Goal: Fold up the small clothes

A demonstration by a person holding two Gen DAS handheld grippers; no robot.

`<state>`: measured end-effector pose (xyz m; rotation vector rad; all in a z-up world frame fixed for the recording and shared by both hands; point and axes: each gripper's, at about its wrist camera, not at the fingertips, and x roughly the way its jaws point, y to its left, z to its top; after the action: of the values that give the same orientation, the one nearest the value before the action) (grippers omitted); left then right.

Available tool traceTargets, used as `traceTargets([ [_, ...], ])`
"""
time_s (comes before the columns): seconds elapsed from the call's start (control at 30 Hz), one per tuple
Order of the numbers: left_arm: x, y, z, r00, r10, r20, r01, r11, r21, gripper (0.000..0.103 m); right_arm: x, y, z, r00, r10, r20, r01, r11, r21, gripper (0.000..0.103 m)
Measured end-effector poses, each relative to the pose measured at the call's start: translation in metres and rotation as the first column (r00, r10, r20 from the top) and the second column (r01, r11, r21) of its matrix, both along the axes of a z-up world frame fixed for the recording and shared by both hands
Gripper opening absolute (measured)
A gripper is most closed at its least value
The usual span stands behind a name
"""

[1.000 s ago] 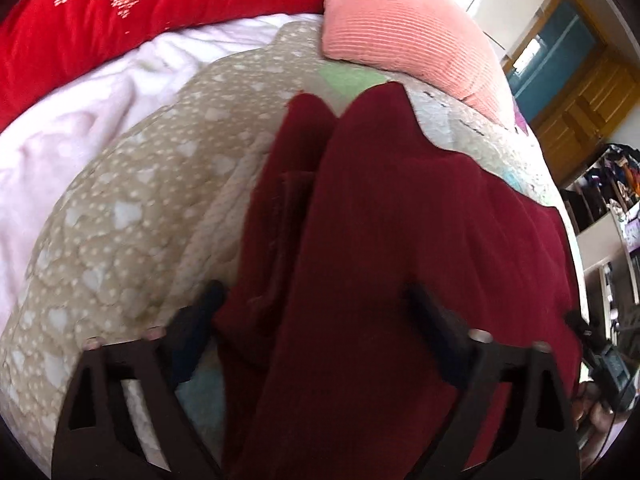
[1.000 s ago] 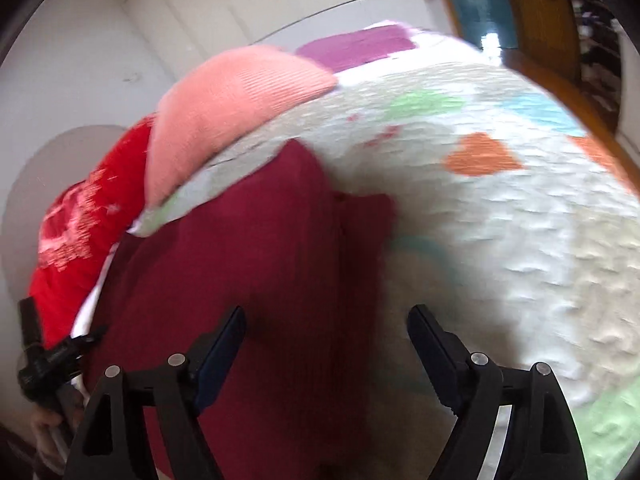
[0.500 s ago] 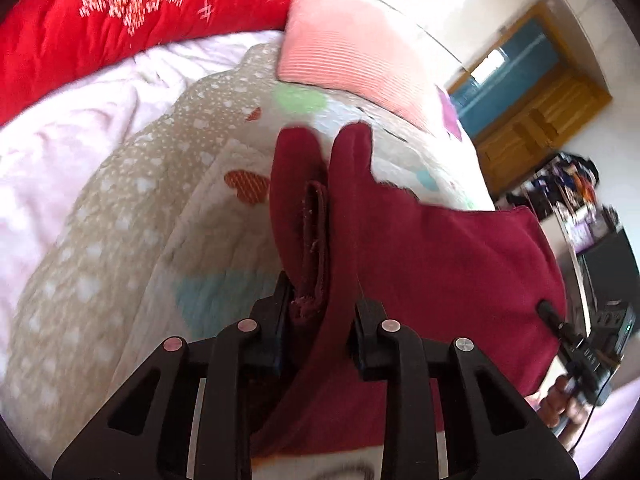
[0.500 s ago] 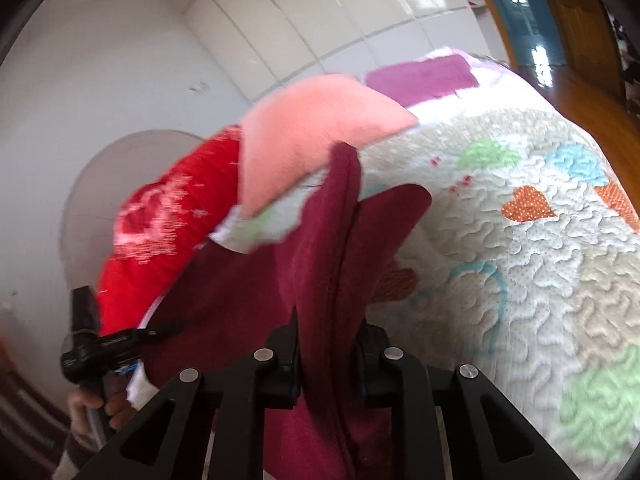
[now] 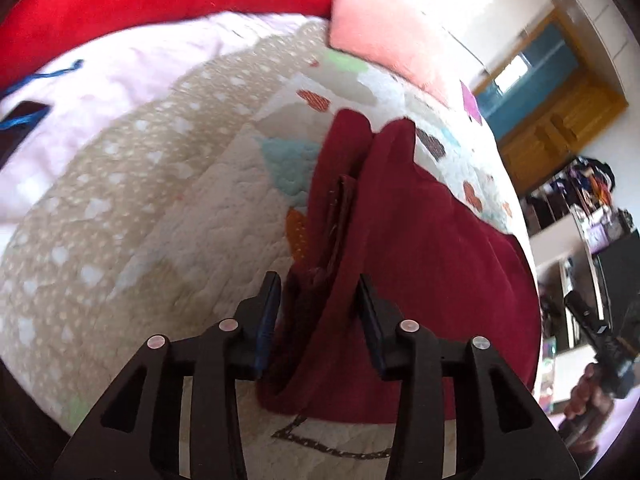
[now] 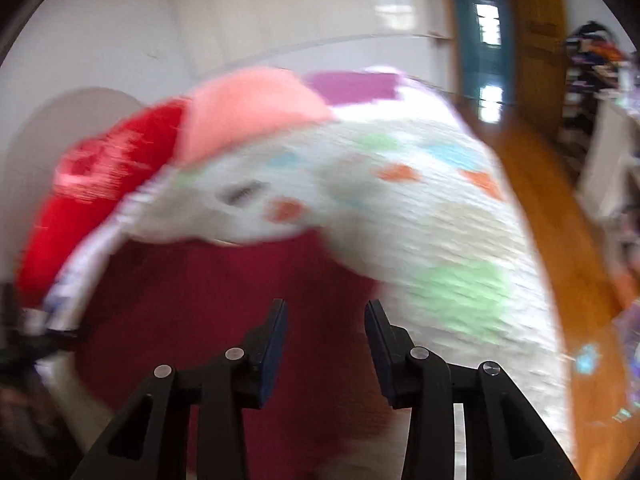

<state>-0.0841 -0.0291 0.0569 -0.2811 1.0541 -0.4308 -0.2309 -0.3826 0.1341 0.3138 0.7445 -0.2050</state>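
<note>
Maroon knit garment (image 5: 432,264) lay on the heart-patterned quilted bed (image 5: 192,216), bunched edge at the near side. The left gripper (image 5: 318,312) had just been easing open, fabric standing between its fingers, barely pinched. The right gripper (image 6: 326,334) had just been parting too, nothing visibly clamped. Best, I'd judge: release fully, then smooth the fold flat.

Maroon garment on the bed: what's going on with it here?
A person is folding the maroon garment on the quilt with two handheld tongs. The left tongs have just been opening, a bunched fold of fabric between them. The right tongs have just been opening over the cloth; that view is blurred.
</note>
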Motion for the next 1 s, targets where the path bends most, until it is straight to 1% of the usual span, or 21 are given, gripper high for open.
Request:
traceTargets([
  [0.07,-0.009,0.002,0.001,1.000,0.014,0.027,-0.015,1.000,0.022,0.041,0.019,0.026,0.006,0.993,0.119,0.023,-0.120,0.992,0.048,0.038],
  [0.1,-0.013,0.002,0.000,0.999,0.016,0.035,-0.017,0.999,0.033,0.041,0.030,0.038,0.006,0.987,0.158,0.028,-0.160,0.986,0.053,0.038],
  [0.13,-0.019,0.004,0.000,0.999,0.014,0.040,-0.016,0.999,0.047,0.041,0.047,0.058,0.006,0.977,0.210,0.035,-0.212,0.976,0.043,0.038],
  [0.2,-0.024,0.004,-0.005,0.999,0.008,0.036,-0.010,0.997,0.070,0.041,0.071,0.088,0.003,0.959,0.282,0.039,-0.283,0.959,0.021,0.038],
  [0.23,-0.022,0.004,-0.008,0.999,0.004,0.031,-0.006,0.997,0.076,0.042,0.090,0.105,0.000,0.946,0.322,0.030,-0.323,0.946,0.018,0.036],
  [0.27,-0.021,0.004,-0.012,1.000,0.004,0.027,-0.006,0.997,0.079,0.046,0.104,0.117,-0.005,0.935,0.353,0.025,-0.353,0.935,0.025,0.035],
  [0.3,-0.018,0.006,-0.016,1.000,0.015,0.020,-0.016,0.997,0.075,0.051,0.119,0.131,-0.008,0.923,0.383,0.020,-0.384,0.923,0.030,0.035],
  [0.33,-0.018,0.008,-0.018,1.000,0.025,0.012,-0.026,0.997,0.067,0.054,0.131,0.143,-0.012,0.912,0.409,0.013,-0.409,0.912,0.026,0.035],
  [0.37,-0.016,0.011,-0.021,0.999,0.032,0.002,-0.032,0.998,0.051,0.056,0.155,0.154,-0.019,0.898,0.439,-0.008,-0.439,0.898,0.011,0.034],
  [0.43,-0.014,0.015,-0.025,0.999,0.030,-0.011,-0.030,0.999,0.025,0.056,0.190,0.175,-0.037,0.876,0.478,-0.070,-0.479,0.878,-0.002,0.033],
  [0.5,-0.012,0.016,-0.027,1.000,0.024,-0.008,-0.024,1.000,0.019,0.058,0.217,0.192,-0.054,0.866,0.482,-0.132,-0.488,0.873,-0.012,0.032],
  [0.57,-0.011,0.016,-0.028,1.000,0.021,0.002,-0.021,1.000,0.021,0.059,0.241,0.203,-0.079,0.854,0.474,-0.217,-0.486,0.874,-0.005,0.032],
  [0.6,-0.009,0.017,-0.028,1.000,0.026,0.002,-0.026,1.000,0.015,0.059,0.249,0.206,-0.090,0.850,0.469,-0.242,-0.481,0.876,0.007,0.033],
  [0.63,-0.007,0.017,-0.029,1.000,0.027,-0.004,-0.027,1.000,0.009,0.060,0.254,0.208,-0.098,0.852,0.460,-0.251,-0.476,0.879,-0.001,0.033],
  [0.7,-0.004,0.018,-0.029,1.000,0.027,-0.015,-0.027,1.000,-0.004,0.062,0.254,0.209,-0.097,0.859,0.455,-0.233,-0.473,0.880,-0.026,0.033],
  [0.73,-0.004,0.018,-0.029,1.000,0.027,-0.015,-0.027,1.000,-0.008,0.063,0.254,0.207,-0.095,0.859,0.454,-0.237,-0.471,0.882,-0.019,0.033],
  [0.8,-0.004,0.017,-0.030,1.000,0.028,-0.010,-0.028,1.000,-0.008,0.064,0.250,0.200,-0.088,0.859,0.454,-0.238,-0.462,0.887,0.026,0.033],
  [0.83,-0.005,0.016,-0.030,1.000,0.030,-0.006,-0.030,1.000,-0.005,0.064,0.246,0.193,-0.084,0.860,0.452,-0.238,-0.451,0.890,0.062,0.034],
  [0.9,-0.007,0.015,-0.029,0.999,0.034,0.003,-0.034,0.999,0.001,0.064,0.238,0.186,-0.076,0.866,0.447,-0.225,-0.434,0.894,0.107,0.038],
  [0.93,-0.007,0.014,-0.029,0.999,0.037,0.006,-0.037,0.999,0.004,0.064,0.232,0.184,-0.071,0.868,0.448,-0.214,-0.433,0.894,0.118,0.039],
  [1.0,-0.006,0.014,-0.029,0.999,0.040,0.009,-0.040,0.999,0.006,0.064,0.229,0.189,-0.069,0.865,0.450,-0.225,-0.437,0.893,0.106,0.042],
])
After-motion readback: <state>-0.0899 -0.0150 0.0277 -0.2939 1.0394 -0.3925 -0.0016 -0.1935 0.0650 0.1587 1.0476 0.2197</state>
